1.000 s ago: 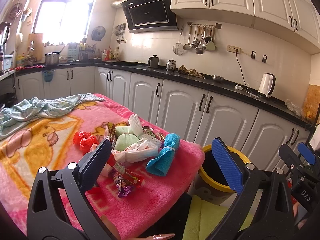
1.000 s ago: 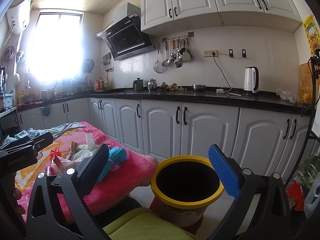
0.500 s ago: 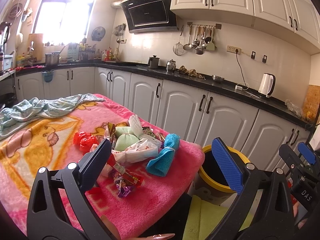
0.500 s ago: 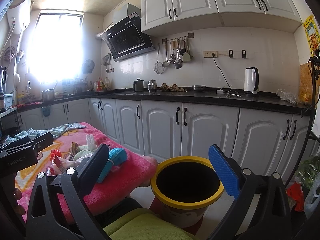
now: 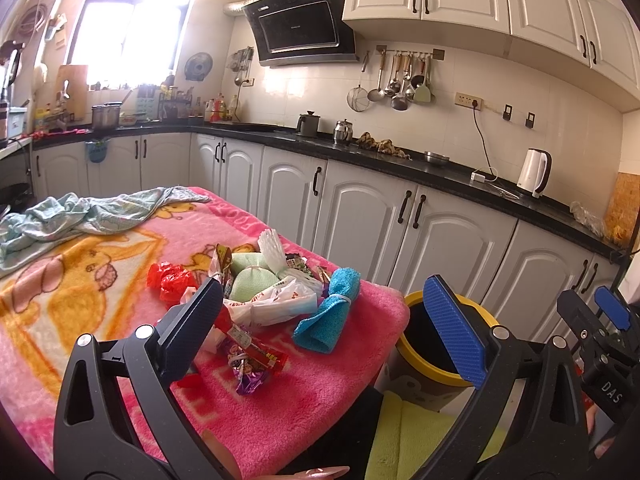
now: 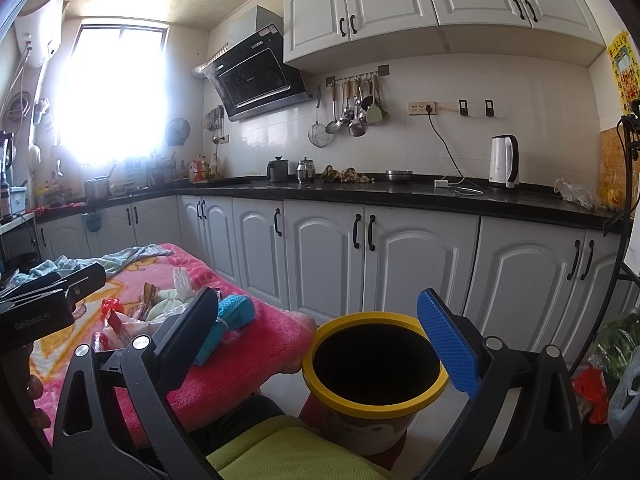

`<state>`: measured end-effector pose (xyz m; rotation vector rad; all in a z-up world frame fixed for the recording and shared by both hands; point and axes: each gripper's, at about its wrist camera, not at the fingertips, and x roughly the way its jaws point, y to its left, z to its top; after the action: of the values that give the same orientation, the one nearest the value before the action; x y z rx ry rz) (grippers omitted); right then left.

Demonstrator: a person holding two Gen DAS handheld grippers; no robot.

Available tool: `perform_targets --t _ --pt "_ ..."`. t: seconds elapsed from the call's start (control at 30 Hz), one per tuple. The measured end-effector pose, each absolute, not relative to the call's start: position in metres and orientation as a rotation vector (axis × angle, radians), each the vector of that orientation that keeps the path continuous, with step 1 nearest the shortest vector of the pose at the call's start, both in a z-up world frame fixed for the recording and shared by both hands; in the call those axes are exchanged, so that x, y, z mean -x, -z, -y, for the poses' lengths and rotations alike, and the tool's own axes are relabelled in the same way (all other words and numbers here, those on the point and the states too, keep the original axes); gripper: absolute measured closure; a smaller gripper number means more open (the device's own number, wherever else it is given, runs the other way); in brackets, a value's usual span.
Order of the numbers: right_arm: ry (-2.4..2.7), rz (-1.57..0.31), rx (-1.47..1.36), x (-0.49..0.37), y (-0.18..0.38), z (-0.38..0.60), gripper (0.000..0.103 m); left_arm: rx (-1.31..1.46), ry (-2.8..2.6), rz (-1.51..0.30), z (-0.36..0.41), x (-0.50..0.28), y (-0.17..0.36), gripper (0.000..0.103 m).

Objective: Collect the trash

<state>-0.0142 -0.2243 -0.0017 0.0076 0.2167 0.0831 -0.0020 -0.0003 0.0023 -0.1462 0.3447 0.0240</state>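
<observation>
A heap of trash lies on a pink blanket [image 5: 312, 392]: a white plastic bag [image 5: 276, 300], a red crumpled bag [image 5: 170, 280], a purple and red snack wrapper [image 5: 254, 362], green pouches [image 5: 250, 280] and a rolled blue cloth [image 5: 330, 310]. A yellow-rimmed bin [image 6: 376, 364] stands on the floor right of the blanket; it also shows in the left wrist view [image 5: 432, 364]. My left gripper [image 5: 322, 320] is open and empty above the near edge of the heap. My right gripper [image 6: 318, 340] is open and empty above the bin's left rim.
A pale green cloth [image 5: 92, 212] lies at the blanket's far end. White kitchen cabinets [image 6: 400, 256] with a black counter run behind. A white kettle [image 6: 505, 162] stands on the counter. Bags [image 6: 616, 356] sit on the floor at right. Yellow-green fabric [image 6: 288, 456] is below.
</observation>
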Motion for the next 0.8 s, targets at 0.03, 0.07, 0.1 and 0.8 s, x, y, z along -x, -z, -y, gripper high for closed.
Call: perform_targets --t 0.03,0.07,0.1,0.8 --pt "-0.084 -0.216 -0.006 0.014 0.002 0.224 0.006 0.147 -0.025 -0.345 0.000 0.002 -0.002 0.011" --pt "-0.087 -0.216 -0.005 0.014 0.002 0.224 0.006 0.146 -0.025 -0.345 0.000 0.002 -0.002 0.011" --pt "-0.088 -0.216 -0.004 0.014 0.002 0.223 0.006 0.148 -0.026 -0.345 0.000 0.002 -0.002 0.011" --pt "-0.227 -0.171 0.069 0.015 -0.009 0.189 0.006 0.226 -0.076 -0.331 -0.027 0.003 -0.001 0.011"
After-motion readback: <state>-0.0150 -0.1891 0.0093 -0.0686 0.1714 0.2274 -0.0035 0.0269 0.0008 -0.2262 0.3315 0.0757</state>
